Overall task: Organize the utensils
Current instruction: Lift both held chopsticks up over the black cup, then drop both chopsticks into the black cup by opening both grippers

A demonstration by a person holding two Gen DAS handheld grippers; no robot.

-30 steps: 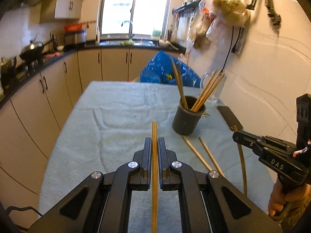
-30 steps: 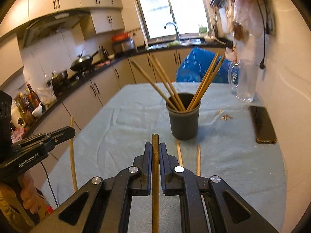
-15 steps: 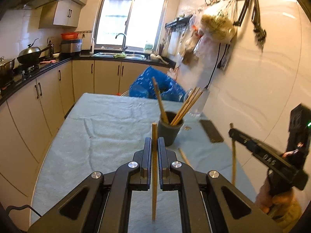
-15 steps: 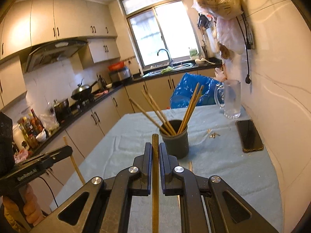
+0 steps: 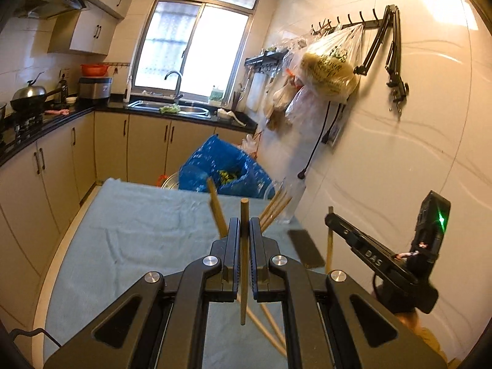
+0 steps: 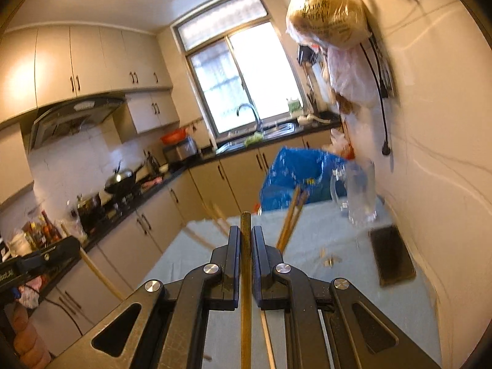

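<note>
My left gripper (image 5: 244, 226) is shut on a wooden chopstick (image 5: 244, 264) that runs upright between its fingers. My right gripper (image 6: 246, 235) is shut on another chopstick (image 6: 245, 279). Both are raised above the table (image 5: 132, 233). The dark utensil cup is hidden behind the fingers; only the chopsticks standing in it (image 5: 216, 212) (image 6: 292, 218) stick out. Two loose chopsticks (image 5: 267, 329) lie on the cloth below the left gripper. The right gripper also shows in the left wrist view (image 5: 330, 221) with its chopstick, and the left gripper shows in the right wrist view (image 6: 73, 246).
A black phone (image 6: 392, 258) lies on the cloth by the right wall, with a glass mug (image 6: 358, 196) behind it. A blue bag (image 5: 224, 169) stands past the table's far end. Cabinets and a stove counter run along the left.
Both grippers have risen and tilted upward with their chopsticks; the cup has dropped out of sight behind the fingers. The grips have not changed.
</note>
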